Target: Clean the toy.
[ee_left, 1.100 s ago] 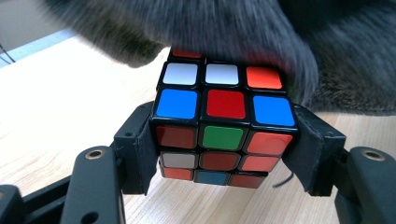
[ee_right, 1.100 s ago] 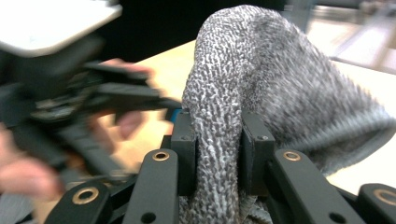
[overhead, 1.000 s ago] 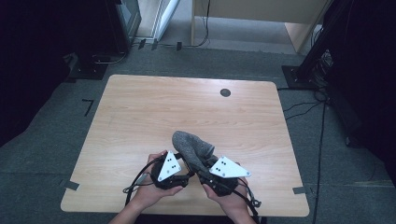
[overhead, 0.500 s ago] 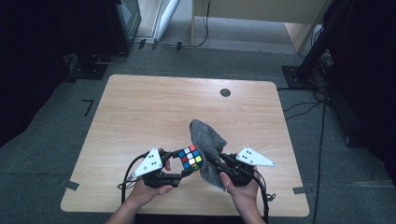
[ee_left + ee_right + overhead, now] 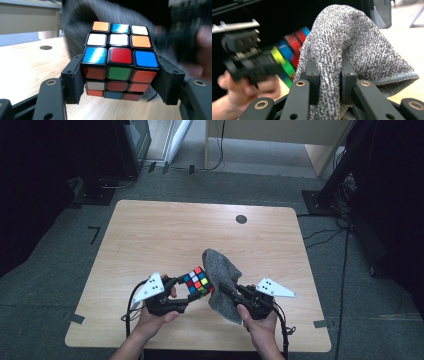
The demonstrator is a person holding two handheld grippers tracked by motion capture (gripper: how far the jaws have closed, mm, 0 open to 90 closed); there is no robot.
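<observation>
Near the table's (image 5: 150,235) six o'clock edge, the left gripper (image 5: 182,292) had its jaws clamped on the scrambled puzzle cube (image 5: 198,281) held above the wood, while at its three o'clock the right gripper (image 5: 227,292) pinched a grey cloth (image 5: 222,270) touching the cube.

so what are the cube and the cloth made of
Cube: looks like hard plastic, black frame with glossy coloured squares that catch glare. Cloth: seems soft woven fabric, perhaps microfibre, grey and matt, with a nubbly looped surface and a stitched edge.

grey cloth (image 5: 82,27) and the far gripper (image 5: 190,37) are blurred; cube (image 5: 287,55) is half hidden behind cloth.
</observation>
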